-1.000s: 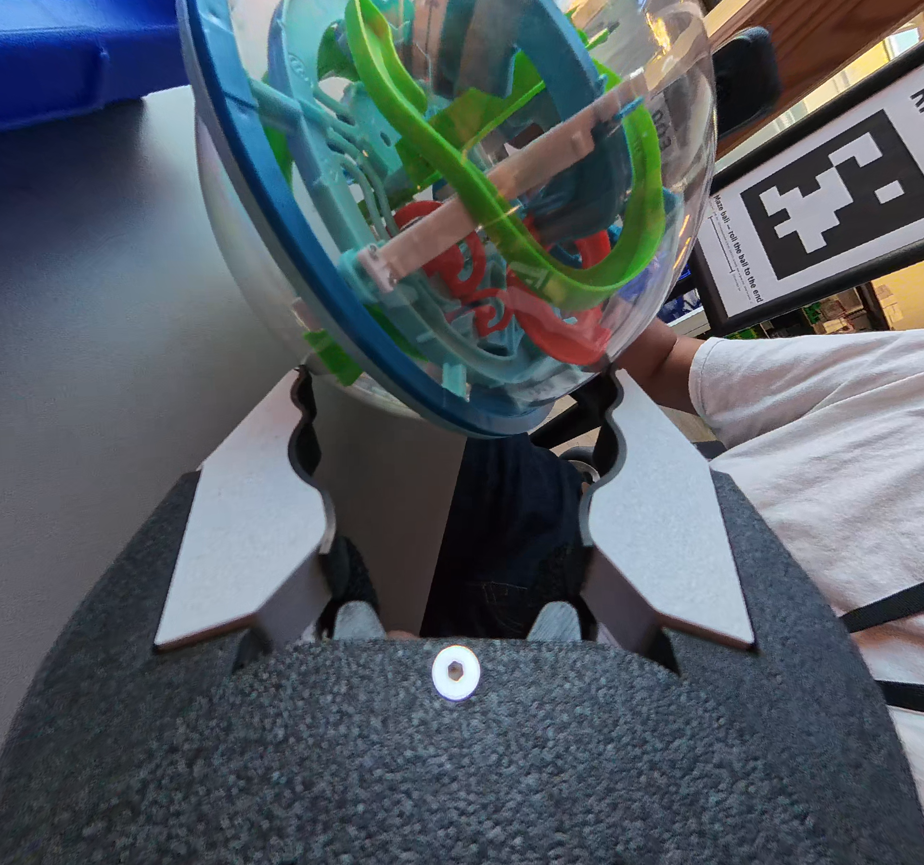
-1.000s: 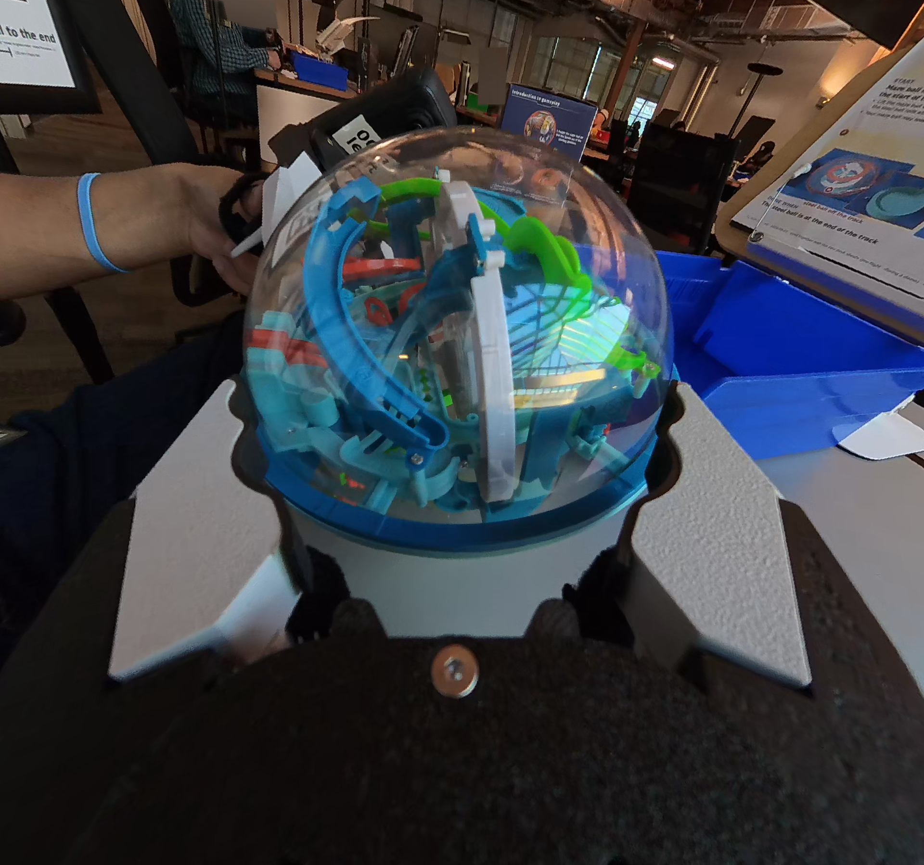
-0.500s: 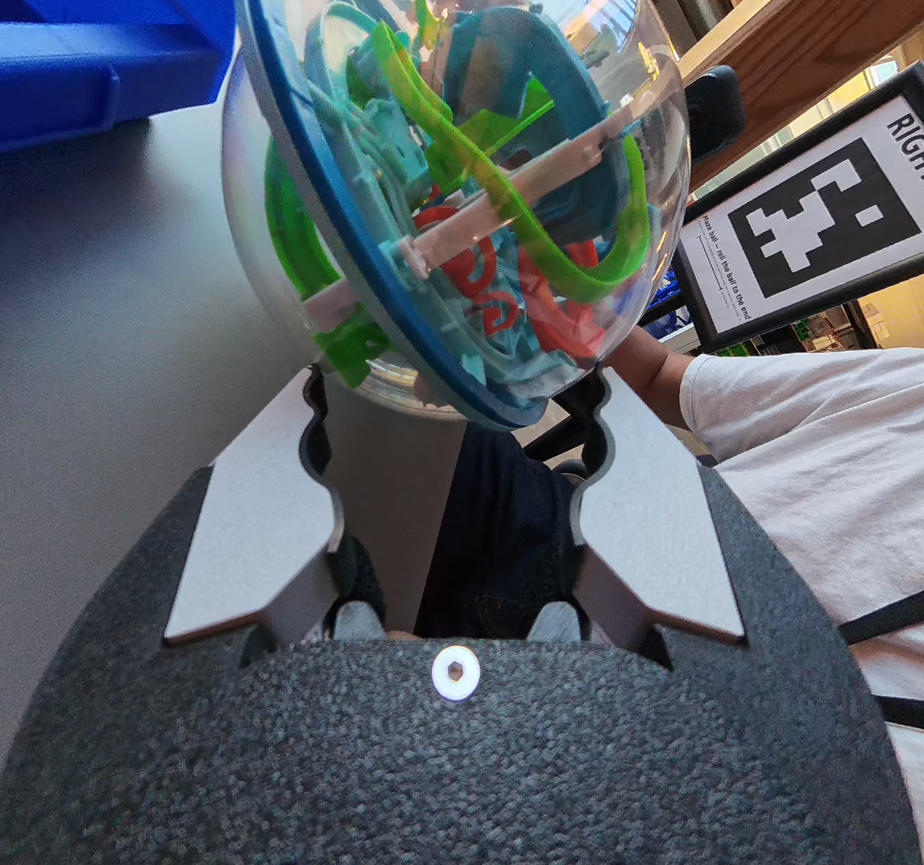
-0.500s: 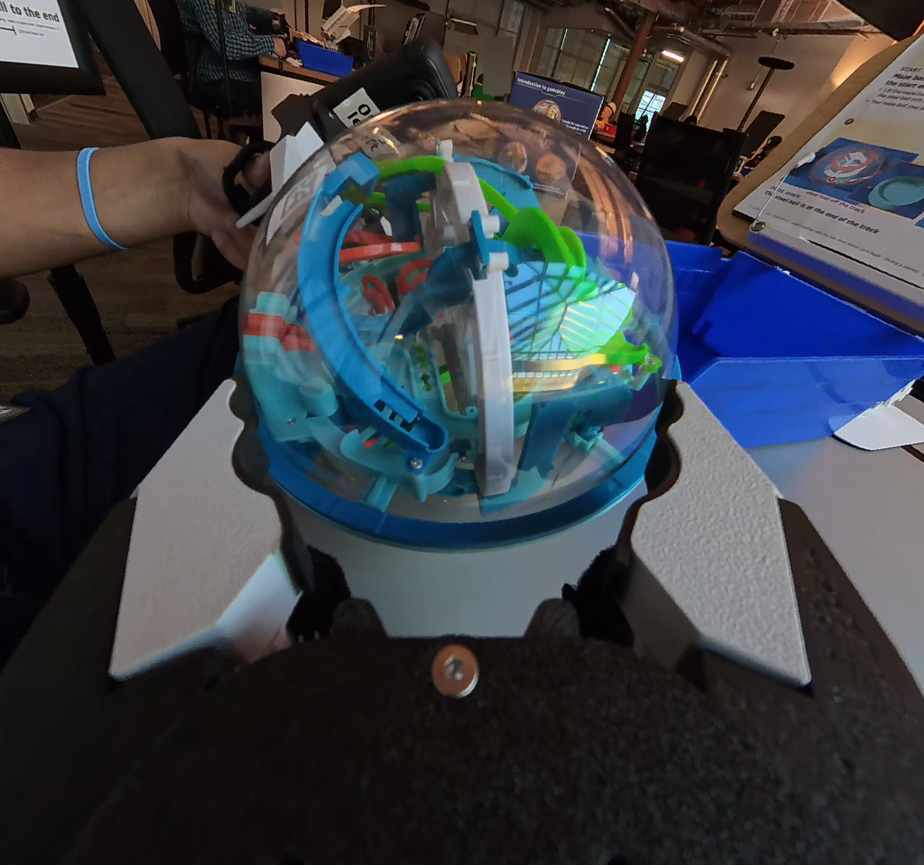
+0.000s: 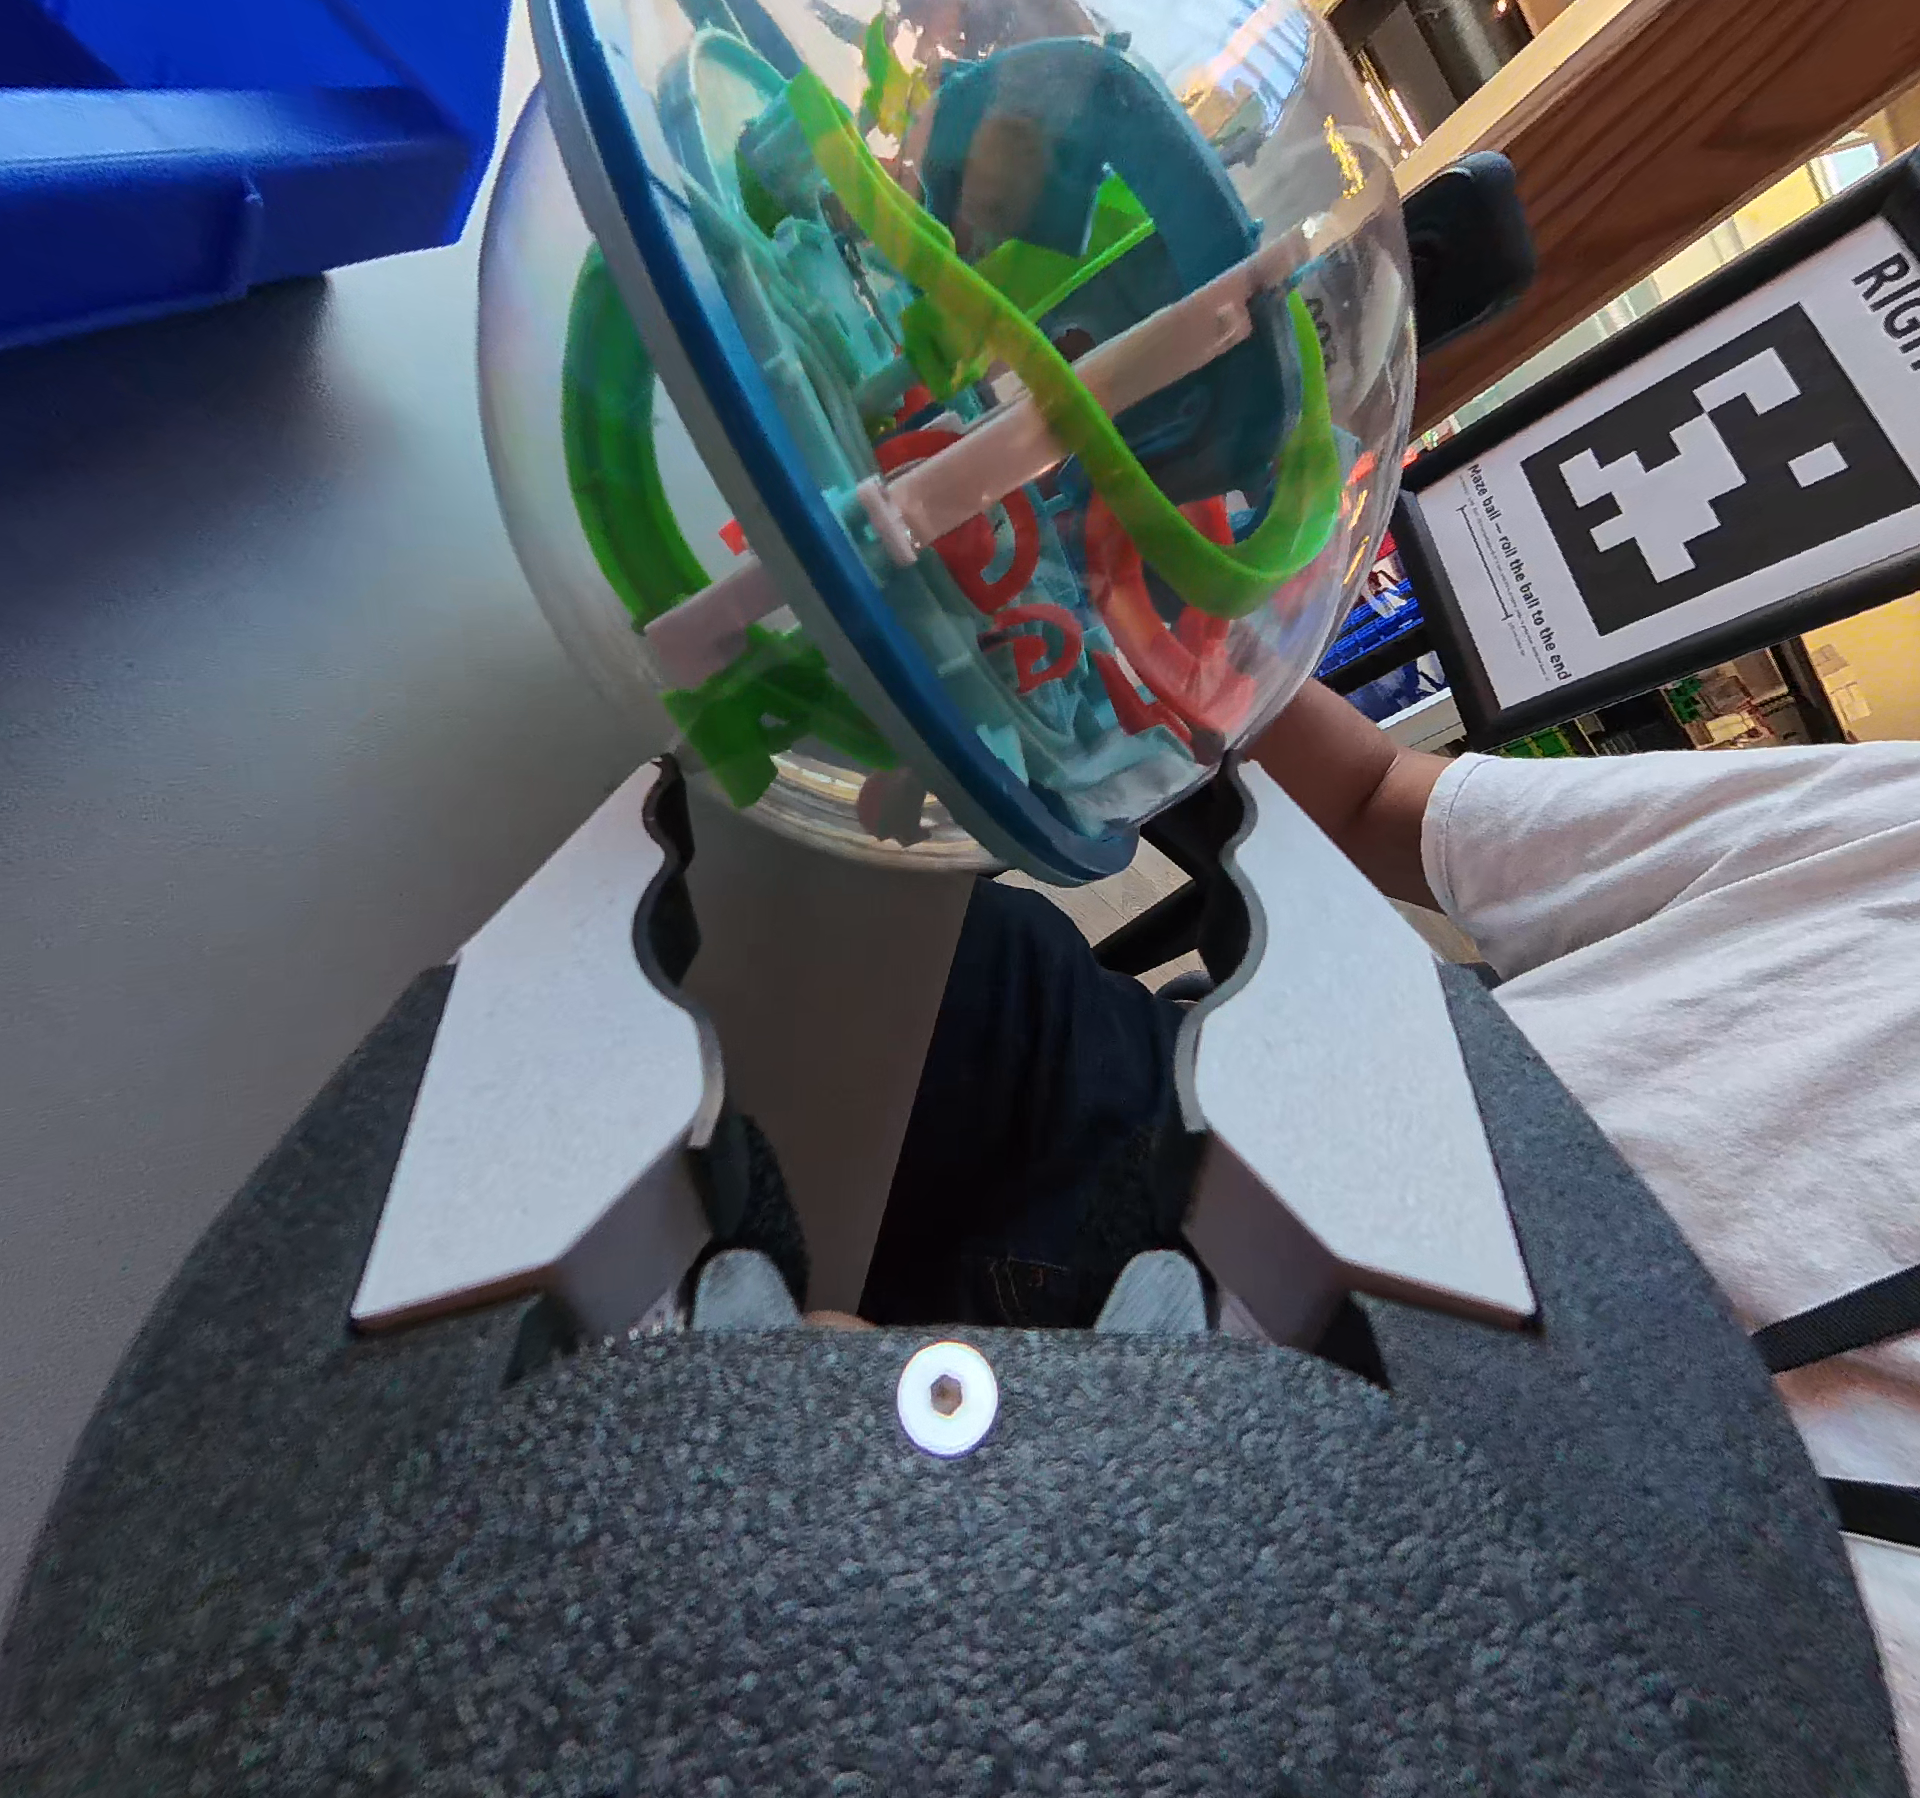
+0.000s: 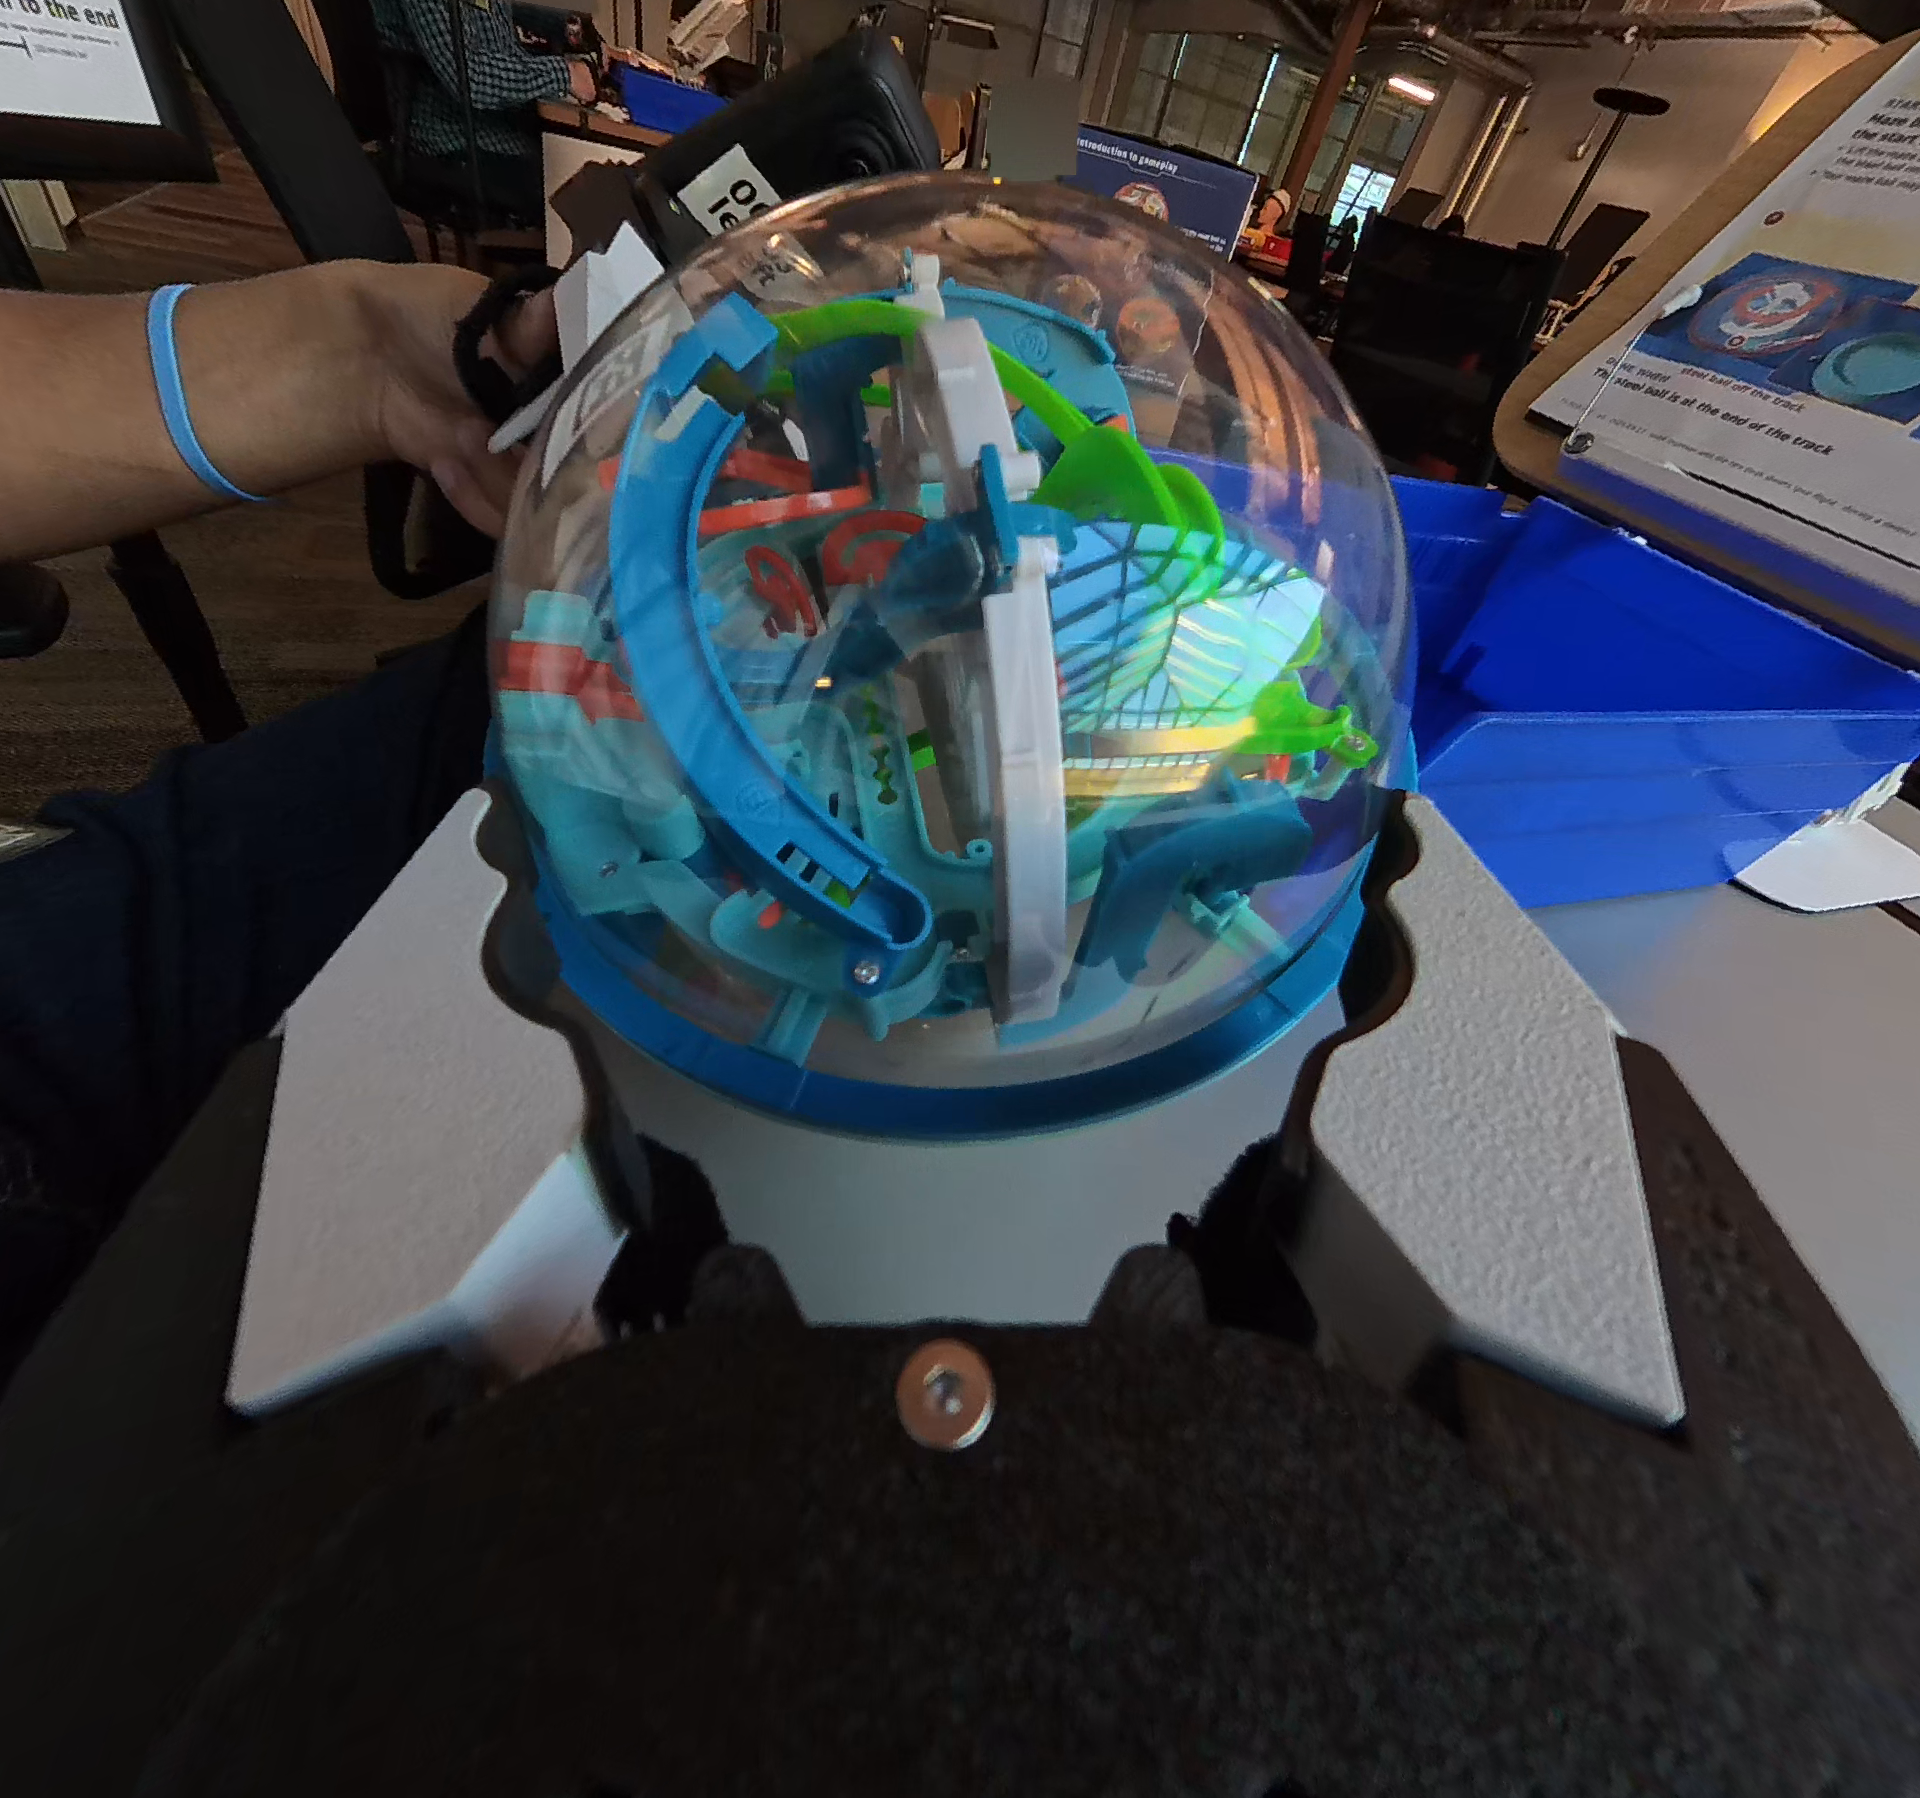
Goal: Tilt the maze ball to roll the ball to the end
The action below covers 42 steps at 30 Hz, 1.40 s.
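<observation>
In the left wrist view, the maze ball (image 5: pixel 945 418), a clear sphere with a blue equator band and green, teal, red and white tracks inside, fills the twelve o'clock half, its band running diagonally from eleven to five o'clock. The left gripper (image 5: pixel 951 792) has both fingertips against the sphere's lower curve, clasping it. A blue bin (image 5: pixel 208 138) sits at ten o'clock on the grey table (image 5: pixel 208 709); a framed marker sign (image 5: pixel 1683 481) stands at three o'clock above a person's white sleeve (image 5: pixel 1683 969). In the right wrist view, the right gripper (image 6: pixel 945 813) grips the maze ball (image 6: pixel 945 626) at its widest part, pads pressed on both sides near the blue band. A hand (image 6: pixel 436 398) with a blue wristband (image 6: pixel 182 398) shows at ten o'clock, the blue bin (image 6: pixel 1662 688) at three o'clock, an instruction sheet (image 6: pixel 1766 314) at two o'clock.
</observation>
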### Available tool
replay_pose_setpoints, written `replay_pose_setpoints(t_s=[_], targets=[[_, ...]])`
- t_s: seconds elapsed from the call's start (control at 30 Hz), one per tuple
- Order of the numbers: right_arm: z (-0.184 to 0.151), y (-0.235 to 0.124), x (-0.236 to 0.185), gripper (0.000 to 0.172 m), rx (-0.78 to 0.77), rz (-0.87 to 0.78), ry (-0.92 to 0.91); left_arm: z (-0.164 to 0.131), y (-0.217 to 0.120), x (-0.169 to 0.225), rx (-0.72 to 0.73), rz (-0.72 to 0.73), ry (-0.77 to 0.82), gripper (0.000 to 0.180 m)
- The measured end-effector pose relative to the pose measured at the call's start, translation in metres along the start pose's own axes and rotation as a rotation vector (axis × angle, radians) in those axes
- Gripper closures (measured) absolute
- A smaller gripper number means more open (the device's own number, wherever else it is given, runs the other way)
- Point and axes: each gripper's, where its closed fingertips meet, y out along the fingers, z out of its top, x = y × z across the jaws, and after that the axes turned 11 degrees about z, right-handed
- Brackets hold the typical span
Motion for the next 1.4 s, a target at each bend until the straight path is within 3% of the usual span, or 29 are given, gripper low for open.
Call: replay_pose_setpoints(t_s=[0.6,0.67,0.73,1.0,1.2,1.4], targets=[[0.002,0.003,-0.005,0.021,-0.037,-0.032,-0.040,-0.005,-0.003,-0.001,-0.010,-0.039,0.009,0.082],[0.004,0.005,-0.006,0.020,-0.046,-0.043,-0.045,-0.004,-0.002,-0.001,0.001,-0.056,-0.003,0.077],[0.008,0.009,-0.007,0.020,-0.049,-0.067,-0.077,-0.004,0.002,0.002,0.003,-0.075,-0.014,0.057],[0.012,0.008,-0.005,0.018,-0.166,-0.148,-0.218,0.002,0.012,0.006,0.017,0.100,0.171,0.052],[0.098,-0.012,-0.017,0.018,-0.112,-0.236,-0.487,0.046,-0.025,0.073,0.189,0.153,0.437,0.052],[0.203,-0.049,-0.039,0.019,-0.072,-0.437,-0.845,0.091,-0.068,0.165,0.283,0.369,0.855,0.053]])
